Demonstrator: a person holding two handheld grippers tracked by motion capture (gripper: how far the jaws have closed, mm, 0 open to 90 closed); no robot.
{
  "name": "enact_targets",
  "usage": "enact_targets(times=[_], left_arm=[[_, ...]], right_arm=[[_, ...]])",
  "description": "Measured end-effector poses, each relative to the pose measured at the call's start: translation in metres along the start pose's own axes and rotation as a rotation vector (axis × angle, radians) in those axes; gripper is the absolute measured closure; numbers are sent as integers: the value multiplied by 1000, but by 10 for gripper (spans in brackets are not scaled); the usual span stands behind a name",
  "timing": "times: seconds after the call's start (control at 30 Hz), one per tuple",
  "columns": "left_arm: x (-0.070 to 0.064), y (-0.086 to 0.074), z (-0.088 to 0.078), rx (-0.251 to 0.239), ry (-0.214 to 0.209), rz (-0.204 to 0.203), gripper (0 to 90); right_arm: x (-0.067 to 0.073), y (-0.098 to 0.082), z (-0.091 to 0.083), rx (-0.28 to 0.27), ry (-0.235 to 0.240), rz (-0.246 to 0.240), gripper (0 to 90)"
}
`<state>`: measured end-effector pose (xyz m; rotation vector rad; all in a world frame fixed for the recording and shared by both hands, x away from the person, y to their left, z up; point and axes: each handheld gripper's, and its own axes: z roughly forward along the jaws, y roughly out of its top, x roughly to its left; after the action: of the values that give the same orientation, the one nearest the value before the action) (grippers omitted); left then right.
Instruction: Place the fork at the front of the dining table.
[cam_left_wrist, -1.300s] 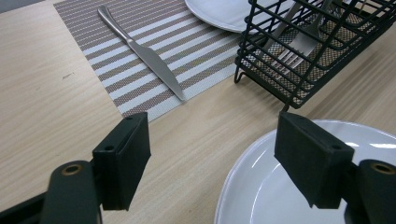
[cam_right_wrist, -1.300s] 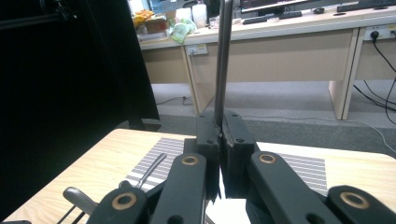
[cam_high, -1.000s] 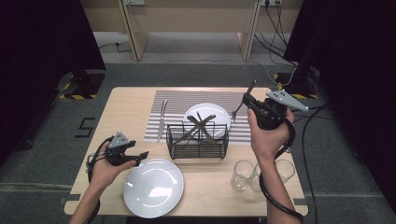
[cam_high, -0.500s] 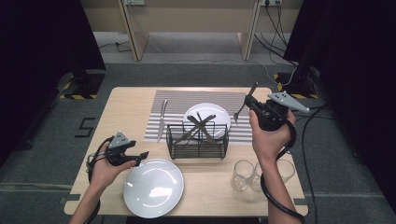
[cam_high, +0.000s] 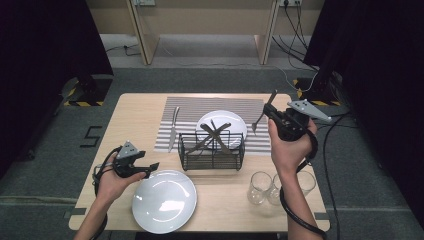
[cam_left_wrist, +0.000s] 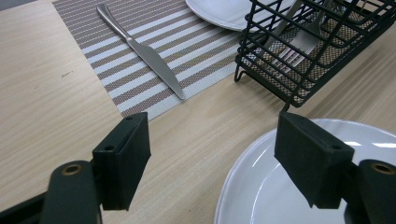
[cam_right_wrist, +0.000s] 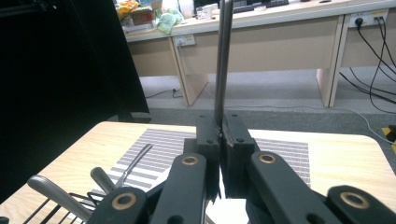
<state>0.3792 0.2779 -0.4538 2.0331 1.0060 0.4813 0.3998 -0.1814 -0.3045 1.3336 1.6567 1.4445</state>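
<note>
Right now the right gripper (cam_high: 272, 116) is up over the right end of the striped placemat (cam_high: 187, 107), fingers clenched on a fork (cam_high: 262, 114). Fork is pinched mid-handle, tilted, tines down toward the mat, handle end pointing up and away; in the right gripper view the handle (cam_right_wrist: 224, 60) rises straight out from between the pressed pads. Fork is clear of the surface (cam_high: 135, 115), just right of the far white plate (cam_high: 235, 122).

Left gripper (cam_high: 150, 167) is low at the near-left, fingers released, nothing between them. One pad (cam_left_wrist: 123, 158) is over bare wood, the other over the rim of the near white plate (cam_left_wrist: 261, 196).

Black wire basket (cam_high: 212, 150) with cutlery sits mid-surface. Knife (cam_high: 173, 127) lies on the mat, left of the basket. Two glasses (cam_high: 260, 187) near-right.
</note>
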Motion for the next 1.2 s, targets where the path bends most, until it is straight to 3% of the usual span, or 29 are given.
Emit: enact_targets(times=[1.2], left_arm=[[2, -2, -1, -1, 3, -7, 265]], right_arm=[[-15, -18, 11, 57, -39, 23, 874]])
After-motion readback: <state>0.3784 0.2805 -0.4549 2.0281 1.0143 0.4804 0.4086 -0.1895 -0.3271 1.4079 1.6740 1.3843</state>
